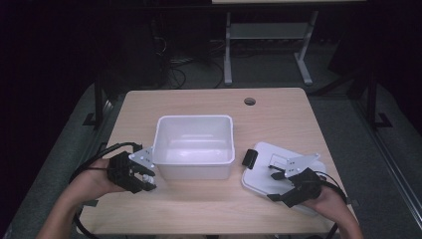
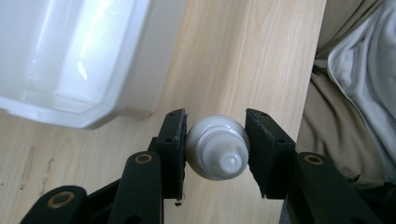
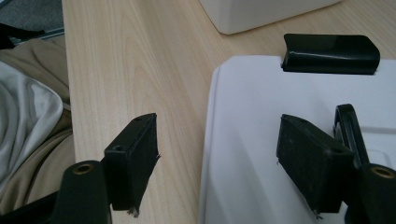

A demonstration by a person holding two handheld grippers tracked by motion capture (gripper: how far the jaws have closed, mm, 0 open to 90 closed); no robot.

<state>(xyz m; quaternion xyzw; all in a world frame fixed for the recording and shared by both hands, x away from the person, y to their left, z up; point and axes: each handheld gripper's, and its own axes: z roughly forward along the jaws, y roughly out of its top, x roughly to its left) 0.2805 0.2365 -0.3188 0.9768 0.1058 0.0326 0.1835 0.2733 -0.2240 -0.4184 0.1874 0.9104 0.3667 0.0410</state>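
Two hand-held grippers at work. Left hand-held gripper (image 2: 215, 144) clamps a small white bottle (image 2: 217, 147) between its pads, just off the near left corner of the white bin (image 1: 195, 145), above the surface (image 1: 199, 204). Right hand-held gripper (image 3: 217, 158) stands with jaws apart, straddling the edge of the white lid (image 3: 289, 140), gripping nothing.

Risk, as I judge it: the bottle is round and smooth, held on its curved sides; a tilt or slackened squeeze could let it roll out. It could also strike the bin's rim if carried low.

Bottle: glossy white, ribbed cap collar, small nozzle facing the camera.
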